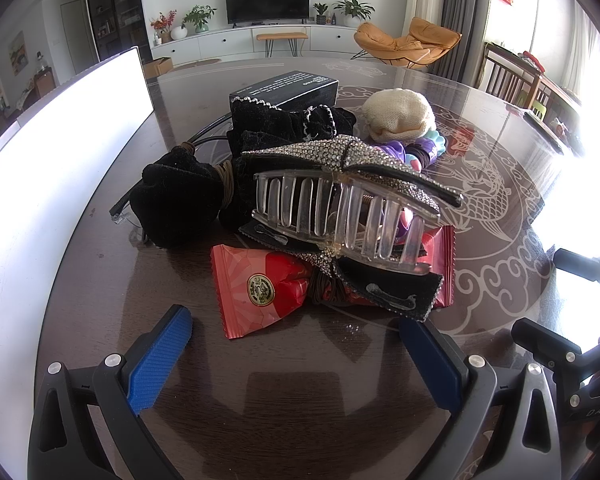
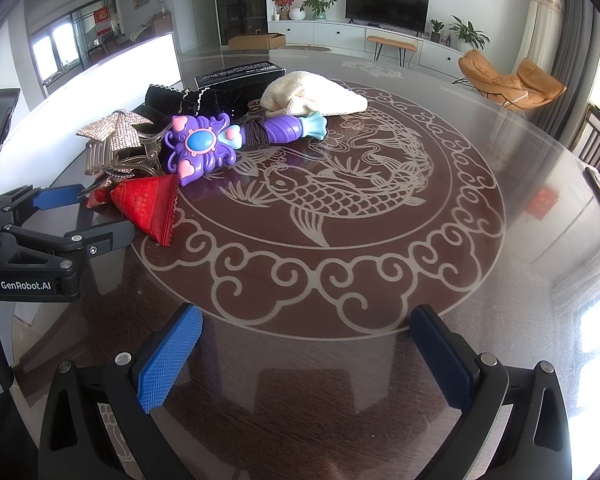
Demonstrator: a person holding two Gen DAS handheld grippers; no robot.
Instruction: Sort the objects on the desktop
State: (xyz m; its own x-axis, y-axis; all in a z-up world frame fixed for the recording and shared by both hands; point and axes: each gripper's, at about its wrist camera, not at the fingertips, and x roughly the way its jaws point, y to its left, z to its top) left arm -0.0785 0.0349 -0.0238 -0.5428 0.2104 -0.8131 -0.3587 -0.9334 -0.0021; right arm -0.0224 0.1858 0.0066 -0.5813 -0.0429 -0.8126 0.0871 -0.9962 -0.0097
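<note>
While both the left claw (image 1: pixel 296 330) and right claw (image 2: pixel 306 332) hover released and empty, the clear hair clip (image 1: pixel 340 220), red snack packets (image 1: pixel 260 292), purple toy wand (image 2: pixel 220 144) and black pouch (image 1: pixel 176 204) lie heaped unsorted on the surface (image 2: pixel 380 280).

Round dark worktop (image 2: pixel 380 360) under glass, pale carp motif; on it: red snack packets (image 1: pixel 260 292), black velvet pouch (image 1: pixel 176 204), black box (image 1: pixel 288 88), cream knit cloth (image 2: pixel 312 96), purple toy wand (image 2: pixel 220 140).

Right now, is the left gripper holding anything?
No, the left gripper is open and empty, short of the red snack packet on the table.
</note>
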